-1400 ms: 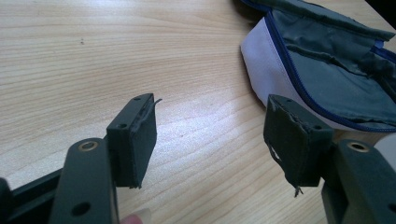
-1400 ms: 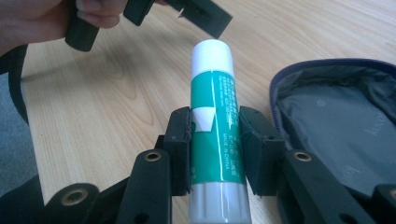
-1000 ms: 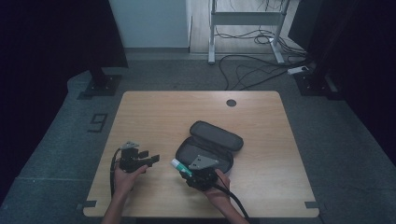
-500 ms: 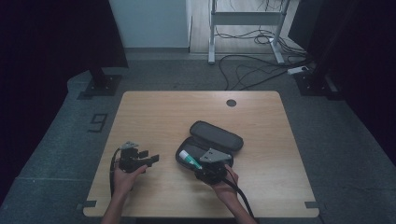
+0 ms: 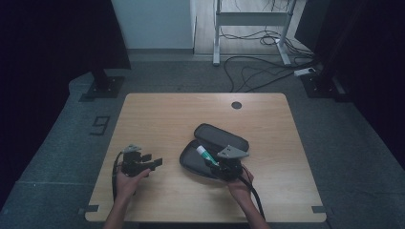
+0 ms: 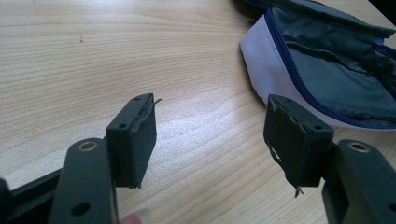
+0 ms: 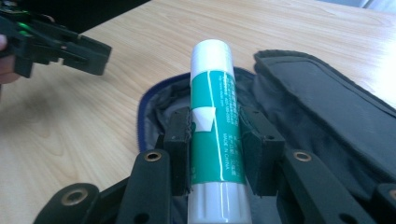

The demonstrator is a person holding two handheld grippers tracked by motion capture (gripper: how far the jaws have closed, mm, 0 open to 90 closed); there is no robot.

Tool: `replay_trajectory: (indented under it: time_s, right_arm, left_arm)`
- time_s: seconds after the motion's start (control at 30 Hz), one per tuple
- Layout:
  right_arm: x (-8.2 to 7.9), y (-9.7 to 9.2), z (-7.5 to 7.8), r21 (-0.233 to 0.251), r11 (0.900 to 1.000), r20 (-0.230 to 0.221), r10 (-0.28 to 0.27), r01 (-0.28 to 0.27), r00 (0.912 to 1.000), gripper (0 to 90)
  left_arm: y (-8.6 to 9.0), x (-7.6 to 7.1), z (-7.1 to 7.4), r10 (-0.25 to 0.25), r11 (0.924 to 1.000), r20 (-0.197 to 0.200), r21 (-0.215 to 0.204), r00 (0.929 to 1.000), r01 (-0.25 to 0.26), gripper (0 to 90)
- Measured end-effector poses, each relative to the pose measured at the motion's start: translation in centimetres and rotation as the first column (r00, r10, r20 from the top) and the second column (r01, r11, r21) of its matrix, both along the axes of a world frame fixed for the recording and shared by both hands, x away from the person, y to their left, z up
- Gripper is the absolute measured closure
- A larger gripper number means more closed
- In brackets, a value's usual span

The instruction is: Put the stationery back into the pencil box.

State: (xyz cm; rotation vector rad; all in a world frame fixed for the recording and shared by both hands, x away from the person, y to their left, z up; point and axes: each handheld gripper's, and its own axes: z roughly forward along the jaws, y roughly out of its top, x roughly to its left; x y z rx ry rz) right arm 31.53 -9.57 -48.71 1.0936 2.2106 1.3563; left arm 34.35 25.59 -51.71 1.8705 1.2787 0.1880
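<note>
A green and white glue stick (image 7: 214, 116) lies lengthwise between the pads of my right gripper (image 7: 215, 140), which is shut on it. It hangs over the open dark pencil case (image 7: 322, 107). From above, the glue stick (image 5: 206, 155) and right gripper (image 5: 215, 162) are over the case (image 5: 210, 138) at the table's middle front. My left gripper (image 5: 155, 163) rests at the front left, held by a hand, jaws open and nothing between them. In the left gripper view its pads (image 6: 140, 135) stand wide apart (image 6: 208, 144) above bare wood, with the case (image 6: 327, 74) at the upper right.
The wooden table (image 5: 162, 114) has a round cable hole (image 5: 236, 105) near its far edge. A black cable (image 5: 253, 191) trails from the right gripper toward the front. Beyond the table are a desk frame (image 5: 248, 28) and floor cables (image 5: 267, 67).
My right gripper has carried the glue stick to the right and slightly away from me, over the open case. The left gripper has stayed where it was.
</note>
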Motion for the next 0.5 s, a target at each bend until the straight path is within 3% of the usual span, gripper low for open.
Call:
replay_trajectory:
  time_s: [0.5]
  right_arm:
    - [1.2, -1.0, -1.2, -0.039, 0.9975, -0.023, -0.060, 0.059, 0.9980, 65.0]
  left_arm:
    - [-0.1, 0.1, -0.2, -0.003, 1.0000, -0.005, 0.005, 1.0000, 0.003, 34.9]
